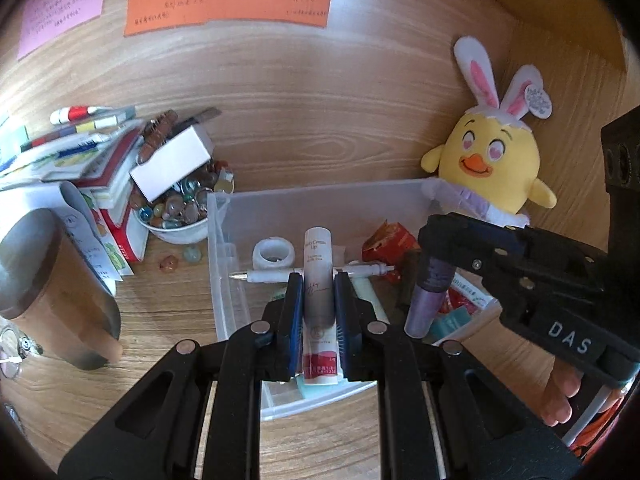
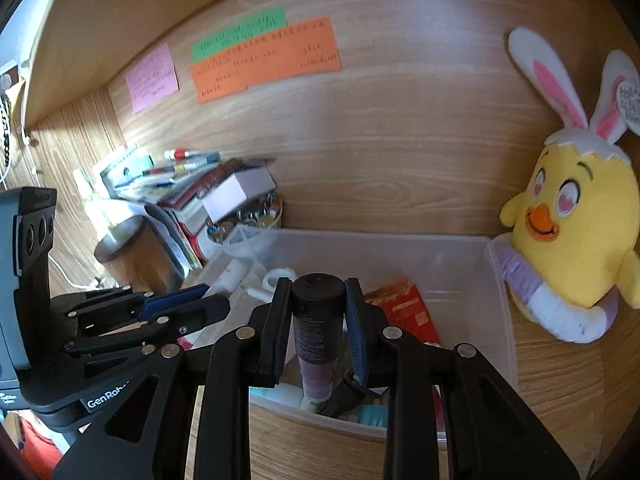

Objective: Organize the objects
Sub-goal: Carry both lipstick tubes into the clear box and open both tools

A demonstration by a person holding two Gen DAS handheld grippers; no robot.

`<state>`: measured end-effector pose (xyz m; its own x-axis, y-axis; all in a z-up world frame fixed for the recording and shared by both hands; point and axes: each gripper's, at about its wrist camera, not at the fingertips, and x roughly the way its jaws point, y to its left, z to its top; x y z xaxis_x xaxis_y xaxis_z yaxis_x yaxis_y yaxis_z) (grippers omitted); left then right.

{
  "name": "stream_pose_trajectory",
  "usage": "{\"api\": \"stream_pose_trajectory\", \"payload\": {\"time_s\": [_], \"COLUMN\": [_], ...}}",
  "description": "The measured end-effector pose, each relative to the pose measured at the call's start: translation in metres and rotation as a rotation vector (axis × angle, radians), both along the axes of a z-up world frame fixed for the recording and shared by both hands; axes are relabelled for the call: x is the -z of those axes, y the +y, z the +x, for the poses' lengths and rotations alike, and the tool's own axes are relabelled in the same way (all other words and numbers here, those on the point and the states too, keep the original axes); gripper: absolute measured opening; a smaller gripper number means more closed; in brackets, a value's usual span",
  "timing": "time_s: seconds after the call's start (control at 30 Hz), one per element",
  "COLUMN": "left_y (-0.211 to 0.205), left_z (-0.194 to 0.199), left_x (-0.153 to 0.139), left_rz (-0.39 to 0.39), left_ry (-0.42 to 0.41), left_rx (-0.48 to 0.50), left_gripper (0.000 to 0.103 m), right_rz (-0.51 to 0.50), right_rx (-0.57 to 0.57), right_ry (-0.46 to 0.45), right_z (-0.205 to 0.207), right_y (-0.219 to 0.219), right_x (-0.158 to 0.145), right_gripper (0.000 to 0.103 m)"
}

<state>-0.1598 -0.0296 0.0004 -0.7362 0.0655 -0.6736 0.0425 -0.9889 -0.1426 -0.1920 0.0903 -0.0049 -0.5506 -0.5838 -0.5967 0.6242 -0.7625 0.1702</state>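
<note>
My left gripper [image 1: 318, 282] is shut on a white lip cream tube [image 1: 319, 276] with a red base and holds it over the clear plastic bin [image 1: 224, 280]. My right gripper [image 2: 318, 286] is shut on a purple tube with a dark cap [image 2: 316, 336], also over the bin [image 2: 500, 304]; this tube shows in the left wrist view [image 1: 426, 300] too. In the bin lie a white pen [image 1: 272, 275], a white tape roll [image 1: 273, 253], a red packet [image 1: 390, 242] and other small items.
A yellow chick plush with bunny ears [image 1: 492, 160] leans at the bin's right. A bowl of glass pebbles [image 1: 176, 216], a white box [image 1: 172, 166], stacked books [image 1: 92, 164] and a metal cup [image 1: 52, 280] stand at the left. Paper notes [image 1: 228, 4] hang on the wooden back wall.
</note>
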Motion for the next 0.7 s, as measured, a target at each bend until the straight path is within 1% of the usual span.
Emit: {"api": "stream_pose_trajectory", "payload": {"time_s": [0.13, 0.23, 0.3, 0.37, 0.43, 0.53, 0.63, 0.7], "left_y": [0.001, 0.000, -0.002, -0.003, -0.002, -0.001, 0.001, 0.002], "left_z": [-0.004, -0.004, -0.003, -0.001, 0.000, 0.004, 0.010, 0.016], "left_x": [0.007, 0.008, 0.008, 0.007, 0.006, 0.001, -0.004, -0.008], "left_rz": [-0.001, 0.000, 0.006, 0.005, 0.005, 0.003, -0.006, -0.013], "left_ry": [-0.019, -0.016, -0.015, -0.013, -0.011, -0.001, 0.018, 0.031], "left_rx": [0.010, 0.010, 0.014, 0.015, 0.018, 0.023, 0.022, 0.019], "left_gripper": [0.014, 0.015, 0.015, 0.015, 0.015, 0.016, 0.024, 0.036], "right_rz": [0.032, 0.056, 0.084, 0.093, 0.099, 0.110, 0.117, 0.128], "right_rx": [-0.007, 0.004, 0.014, 0.020, 0.027, 0.034, 0.034, 0.035], "right_ry": [-0.022, -0.035, -0.032, -0.032, -0.024, -0.007, 0.007, 0.022], "right_z": [-0.003, -0.006, -0.008, -0.008, -0.008, -0.005, 0.000, 0.004], "right_y": [-0.005, -0.007, -0.007, -0.006, -0.005, -0.004, -0.002, -0.001], "right_x": [0.009, 0.015, 0.017, 0.018, 0.017, 0.013, 0.009, 0.006], "right_gripper": [0.023, 0.024, 0.027, 0.035, 0.040, 0.043, 0.045, 0.046]}}
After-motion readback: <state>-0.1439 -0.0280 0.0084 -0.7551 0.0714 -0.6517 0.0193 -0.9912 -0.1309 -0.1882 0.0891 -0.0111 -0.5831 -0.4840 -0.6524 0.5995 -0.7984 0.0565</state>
